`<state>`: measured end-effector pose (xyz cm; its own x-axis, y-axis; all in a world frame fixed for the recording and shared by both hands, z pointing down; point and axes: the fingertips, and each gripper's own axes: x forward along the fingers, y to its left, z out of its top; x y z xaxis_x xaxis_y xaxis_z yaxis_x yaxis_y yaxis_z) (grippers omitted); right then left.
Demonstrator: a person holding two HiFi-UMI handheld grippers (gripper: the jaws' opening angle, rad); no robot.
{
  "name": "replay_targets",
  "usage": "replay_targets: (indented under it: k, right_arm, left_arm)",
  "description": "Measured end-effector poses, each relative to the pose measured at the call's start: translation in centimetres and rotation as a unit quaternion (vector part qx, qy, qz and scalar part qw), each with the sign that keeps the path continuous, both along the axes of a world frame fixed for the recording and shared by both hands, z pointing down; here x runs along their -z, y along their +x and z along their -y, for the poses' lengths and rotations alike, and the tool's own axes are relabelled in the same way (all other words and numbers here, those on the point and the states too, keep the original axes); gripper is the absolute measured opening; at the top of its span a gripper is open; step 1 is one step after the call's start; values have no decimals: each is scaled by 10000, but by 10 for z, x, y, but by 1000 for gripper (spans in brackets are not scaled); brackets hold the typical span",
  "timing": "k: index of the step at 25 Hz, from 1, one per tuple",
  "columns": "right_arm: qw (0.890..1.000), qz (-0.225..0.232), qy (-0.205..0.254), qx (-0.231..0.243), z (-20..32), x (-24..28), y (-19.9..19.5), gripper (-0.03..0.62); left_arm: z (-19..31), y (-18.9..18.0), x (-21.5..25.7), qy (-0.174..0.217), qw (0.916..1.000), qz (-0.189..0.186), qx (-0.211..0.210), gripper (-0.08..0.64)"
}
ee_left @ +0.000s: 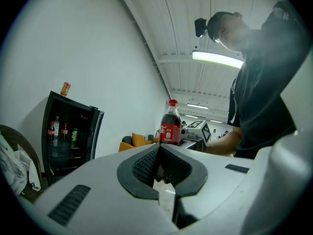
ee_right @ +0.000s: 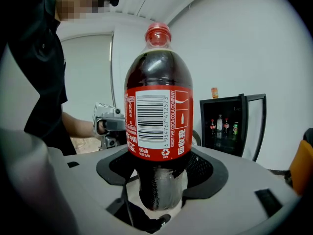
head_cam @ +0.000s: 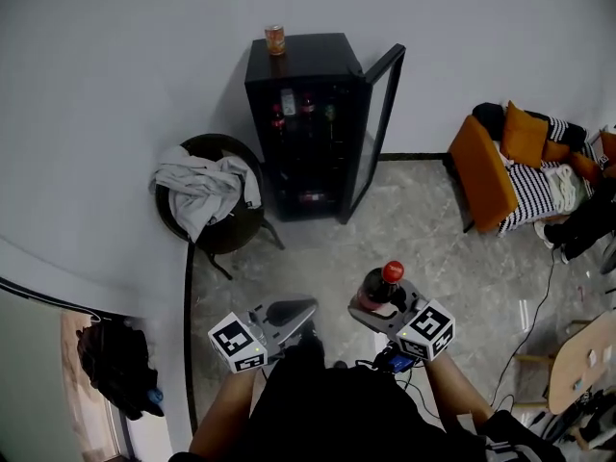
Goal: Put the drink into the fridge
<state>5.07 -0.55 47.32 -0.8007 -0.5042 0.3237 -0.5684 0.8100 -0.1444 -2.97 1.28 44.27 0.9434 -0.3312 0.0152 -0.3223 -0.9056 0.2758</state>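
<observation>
My right gripper (head_cam: pixel 377 303) (ee_right: pixel 157 182) is shut on a cola bottle (head_cam: pixel 382 287) (ee_right: pixel 159 114) with a red cap and red label, held upright. The same bottle (ee_left: pixel 170 124) shows in the left gripper view. My left gripper (head_cam: pixel 294 313) (ee_left: pixel 159 166) is shut with nothing between its jaws, held to the left of the bottle. The black fridge (head_cam: pixel 310 123) (ee_right: pixel 234 124) (ee_left: pixel 68 131) stands against the far wall with its glass door (head_cam: pixel 378 128) swung open to the right. Several bottles stand on its upper shelf. A small can (head_cam: pixel 275 38) sits on top.
A round dark chair (head_cam: pixel 214 195) with a grey cloth over it stands left of the fridge. An orange sofa (head_cam: pixel 500 166) with cushions is at the right. A cable (head_cam: pixel 539 306) runs over the tiled floor, and a wooden table edge (head_cam: pixel 585 359) shows at far right.
</observation>
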Motion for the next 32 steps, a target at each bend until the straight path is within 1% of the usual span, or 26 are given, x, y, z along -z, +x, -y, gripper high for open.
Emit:
replay_targets:
  k: [4, 9, 12, 16, 23, 28, 32]
  right_arm:
    - [9998, -88, 116, -100, 45, 5, -10, 296]
    - [9996, -88, 119, -224, 88, 15, -24, 296]
    - [9994, -165, 165, -269, 111, 17, -35, 296]
    - [9984, -272, 272, -420, 139, 20, -47, 296]
    - [9975, -261, 237, -608, 167, 23, -48, 296]
    - [9975, -251, 206, -621, 181, 22, -44, 296]
    - [9983, -176, 169, -526, 194, 19, -41, 296]
  left_arm:
    - [46, -9, 0, 11, 10000, -65, -67, 11]
    - [87, -15, 9, 93, 9993, 1, -372, 11]
    - [111, -28, 12, 143, 9991, -27, -401, 11]
    - [136, -44, 6, 93, 9990, -65, -439, 11]
    - [168, -54, 0, -27, 9987, -232, -447, 11]
    - [182, -51, -6, -152, 9986, -192, -464, 11]
    - [199, -45, -12, -229, 9990, -138, -352, 11]
